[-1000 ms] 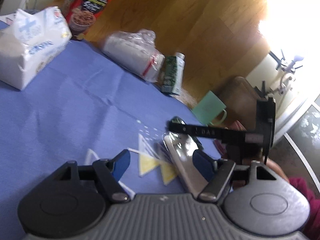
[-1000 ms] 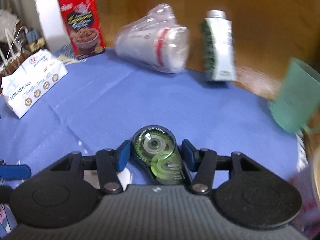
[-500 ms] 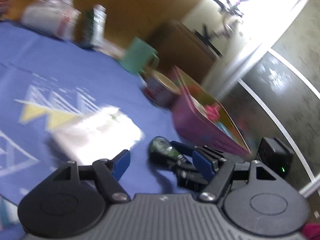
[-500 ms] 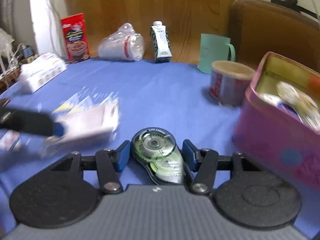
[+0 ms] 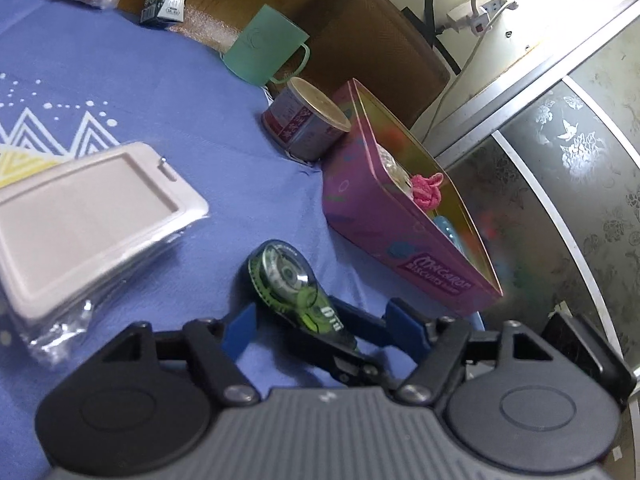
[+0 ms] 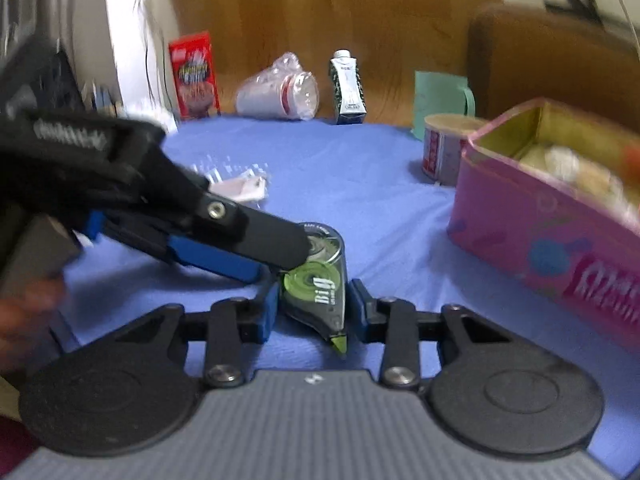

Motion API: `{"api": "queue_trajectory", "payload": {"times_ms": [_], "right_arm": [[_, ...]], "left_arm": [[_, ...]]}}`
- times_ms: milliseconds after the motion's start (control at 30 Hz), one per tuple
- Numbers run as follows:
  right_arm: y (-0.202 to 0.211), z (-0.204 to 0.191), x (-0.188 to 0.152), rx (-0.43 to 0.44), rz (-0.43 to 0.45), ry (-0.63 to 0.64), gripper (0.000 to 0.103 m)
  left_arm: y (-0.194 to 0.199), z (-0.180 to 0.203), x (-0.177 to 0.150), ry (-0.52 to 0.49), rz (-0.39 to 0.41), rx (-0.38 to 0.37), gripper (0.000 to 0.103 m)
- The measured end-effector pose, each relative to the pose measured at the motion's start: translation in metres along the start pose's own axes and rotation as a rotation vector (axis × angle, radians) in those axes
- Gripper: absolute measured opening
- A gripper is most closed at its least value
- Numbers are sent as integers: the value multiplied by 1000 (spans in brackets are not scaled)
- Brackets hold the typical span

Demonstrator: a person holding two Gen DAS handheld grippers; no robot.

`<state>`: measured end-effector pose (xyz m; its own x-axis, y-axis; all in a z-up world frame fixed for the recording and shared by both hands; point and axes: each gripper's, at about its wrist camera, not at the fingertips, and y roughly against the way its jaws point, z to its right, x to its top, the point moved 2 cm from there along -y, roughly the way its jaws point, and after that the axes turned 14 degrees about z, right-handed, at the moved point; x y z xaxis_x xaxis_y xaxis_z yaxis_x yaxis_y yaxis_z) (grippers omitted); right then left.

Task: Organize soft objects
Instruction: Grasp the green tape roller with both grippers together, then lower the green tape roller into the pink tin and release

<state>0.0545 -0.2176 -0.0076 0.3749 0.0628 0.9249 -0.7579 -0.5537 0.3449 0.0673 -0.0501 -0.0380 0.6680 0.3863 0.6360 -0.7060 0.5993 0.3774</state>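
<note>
My right gripper (image 6: 314,312) is shut on a green correction-tape dispenser (image 6: 318,276), just above the blue tablecloth (image 6: 340,168). The dispenser also shows in the left wrist view (image 5: 286,276), held by the right gripper's blue fingers (image 5: 360,320). My left gripper (image 5: 320,320) is open and empty, its fingers either side of the dispenser; in the right wrist view its fingertip (image 6: 280,246) lies over the dispenser's front. A pink biscuit tin (image 5: 404,240) with soft items, one a pink knitted piece (image 5: 428,190), stands to the right. A wrapped pale card holder (image 5: 80,220) lies to the left.
At the table's far side are a tin can (image 5: 308,124), a green mug (image 5: 268,50), a carton (image 6: 347,88), a sleeve of plastic cups (image 6: 280,96) and a red cereal box (image 6: 195,74). A brown chair (image 5: 372,44) stands behind the tin.
The left gripper has let go of the card holder, which now lies on the cloth, and swung right to the dispenser. The right gripper has pulled back with the dispenser, toward the tin.
</note>
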Motion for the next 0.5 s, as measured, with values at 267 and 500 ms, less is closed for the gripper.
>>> {"api": "queue_trajectory", "payload": {"times_ms": [267,500], "right_arm": [[38,7,26,-70,209,-38,40],[55,47,47,-272,326,16,40]], "left_arm": [[-22,64,30,-136,18,-119,60],[-79,123,37,-258,9,-200,60]]}}
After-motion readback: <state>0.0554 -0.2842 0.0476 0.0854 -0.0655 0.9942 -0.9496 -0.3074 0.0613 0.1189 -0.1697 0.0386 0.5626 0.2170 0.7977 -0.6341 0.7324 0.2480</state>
